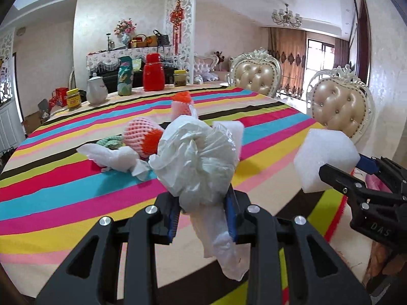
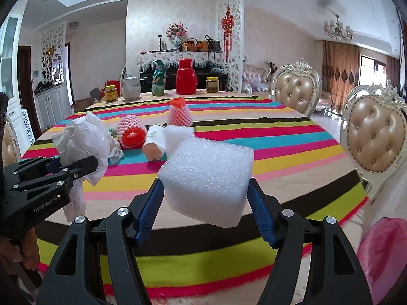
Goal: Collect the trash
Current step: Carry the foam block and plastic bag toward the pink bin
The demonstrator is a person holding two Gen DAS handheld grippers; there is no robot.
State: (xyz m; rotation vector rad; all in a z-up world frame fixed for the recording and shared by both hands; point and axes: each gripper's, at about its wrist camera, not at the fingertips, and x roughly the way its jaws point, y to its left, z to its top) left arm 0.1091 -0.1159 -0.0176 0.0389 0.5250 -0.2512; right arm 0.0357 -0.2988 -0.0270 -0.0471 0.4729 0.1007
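Dining room, round table (image 1: 63,198) under a striped cloth; padded chairs to the right, jars and a red flask at the far edge.

Left gripper (image 1: 203,212): fingers drawn nearly together, clamped on a crumpled white bag (image 1: 195,157). Bag bulges beyond the tips; a tail hangs below them toward the camera. Held clear of the cloth.

Right gripper (image 2: 207,200): fingers about half open, pressed on the two flanks of a white foam block (image 2: 208,180). Block sits between the tips, tilted, also off the table.

Both loads are lifted, so the next move looks like carrying them to a bin. No bin shows in either view; which way it lies from the fingers cannot be told.

Remaining trash lies ahead of both sets of fingers, mid-table: two pink foam nets (image 2: 131,132), a paper cup (image 2: 154,142) on its side with its long axis running toward the right fingers, a second foam piece (image 2: 176,134), a tissue (image 1: 109,156). From the right view the cup and foam lie just beyond the tips, nearer that hand; tissue and nets lie left of the left fingers.

Hidden: the bag blocks the cup in the left view. A pink object at the lower right of the right view is cut off, unidentified.
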